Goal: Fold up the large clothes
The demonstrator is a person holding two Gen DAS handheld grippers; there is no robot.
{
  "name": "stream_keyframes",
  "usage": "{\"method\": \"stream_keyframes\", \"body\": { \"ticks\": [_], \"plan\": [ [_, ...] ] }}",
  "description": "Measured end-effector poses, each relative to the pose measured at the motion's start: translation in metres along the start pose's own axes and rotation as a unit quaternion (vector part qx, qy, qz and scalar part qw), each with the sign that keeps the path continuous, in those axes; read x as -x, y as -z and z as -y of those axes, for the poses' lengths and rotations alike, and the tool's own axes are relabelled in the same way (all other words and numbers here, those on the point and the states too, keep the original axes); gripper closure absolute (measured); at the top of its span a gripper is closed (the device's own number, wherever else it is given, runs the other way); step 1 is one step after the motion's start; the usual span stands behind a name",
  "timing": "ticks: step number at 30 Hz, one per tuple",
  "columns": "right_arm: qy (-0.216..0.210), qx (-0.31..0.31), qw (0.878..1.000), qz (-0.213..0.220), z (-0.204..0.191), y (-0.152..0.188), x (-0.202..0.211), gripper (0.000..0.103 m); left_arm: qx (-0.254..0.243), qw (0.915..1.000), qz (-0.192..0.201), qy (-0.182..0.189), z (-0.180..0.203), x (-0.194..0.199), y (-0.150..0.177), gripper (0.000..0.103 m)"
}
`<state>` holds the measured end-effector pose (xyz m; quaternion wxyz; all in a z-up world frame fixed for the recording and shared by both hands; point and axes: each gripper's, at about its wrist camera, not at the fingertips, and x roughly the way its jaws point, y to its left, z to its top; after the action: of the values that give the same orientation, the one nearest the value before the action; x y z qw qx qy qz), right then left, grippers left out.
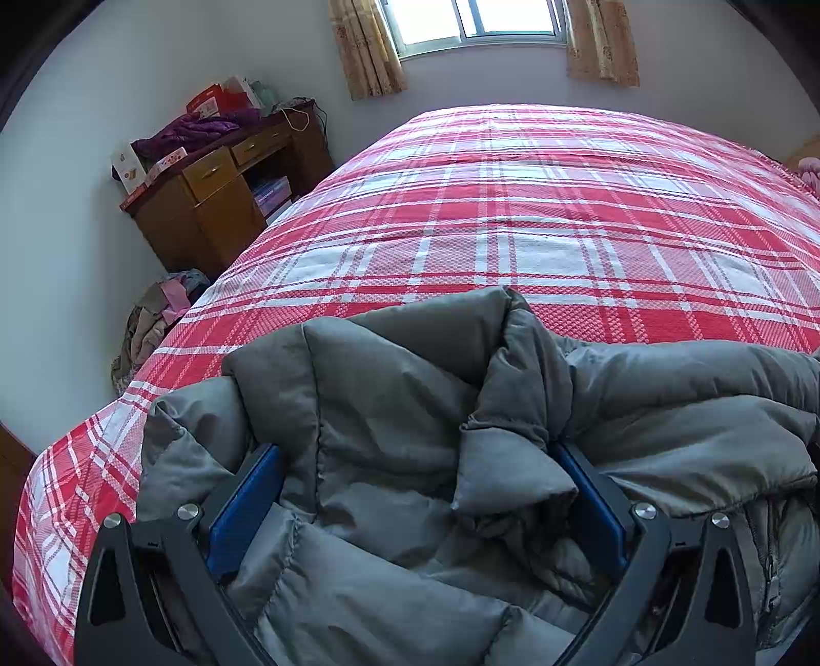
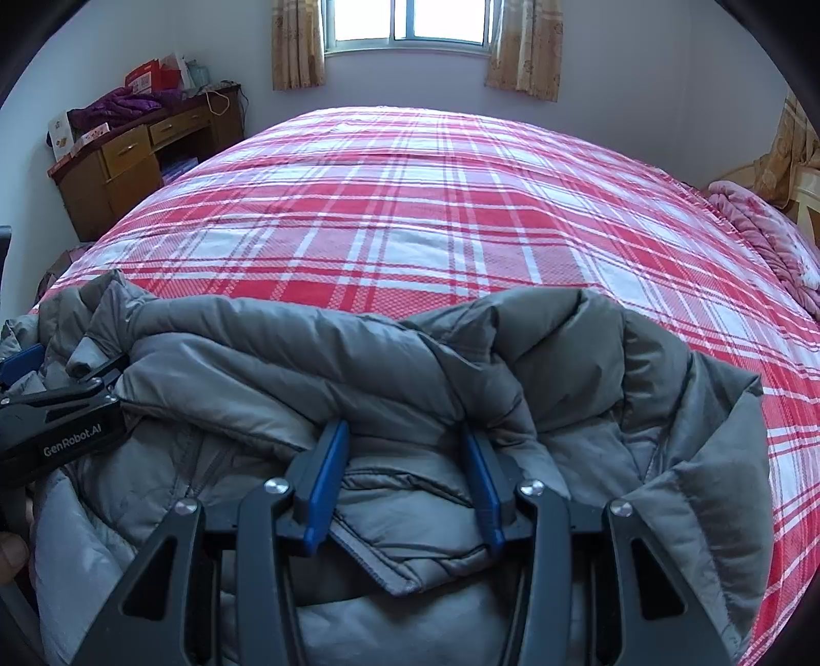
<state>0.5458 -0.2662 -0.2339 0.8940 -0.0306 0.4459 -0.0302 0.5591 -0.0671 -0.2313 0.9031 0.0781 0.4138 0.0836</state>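
A grey puffer jacket [image 1: 400, 410] lies bunched at the near edge of a bed with a red and white plaid cover [image 1: 512, 205]. My left gripper [image 1: 417, 451] has its blue pads wide apart, with a thick fold of the jacket between them. My right gripper [image 2: 405, 430] has its blue pads apart with jacket fabric [image 2: 359, 358] between them. The left gripper [image 2: 31, 374] also shows at the left edge of the right wrist view. Both sets of fingertips are partly buried in the fabric.
A wooden desk [image 1: 215, 194] piled with boxes and purple cloth stands at the far left by the wall. Loose clothes [image 1: 154, 317] lie on the floor beside the bed. A pink quilt [image 2: 769, 235] lies at the bed's right edge. A curtained window [image 2: 410, 25] is behind.
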Motion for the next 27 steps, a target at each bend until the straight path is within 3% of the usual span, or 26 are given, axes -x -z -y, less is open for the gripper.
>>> {"method": "stream_keyframes", "body": {
  "ticks": [27],
  "plan": [
    [0.007,0.008,1.000,-0.004,-0.0031,-0.0010,-0.0020,0.054,-0.009,0.9999,-0.009,0.004,0.0001,0.0020,-0.0062,0.001]
  ]
}}
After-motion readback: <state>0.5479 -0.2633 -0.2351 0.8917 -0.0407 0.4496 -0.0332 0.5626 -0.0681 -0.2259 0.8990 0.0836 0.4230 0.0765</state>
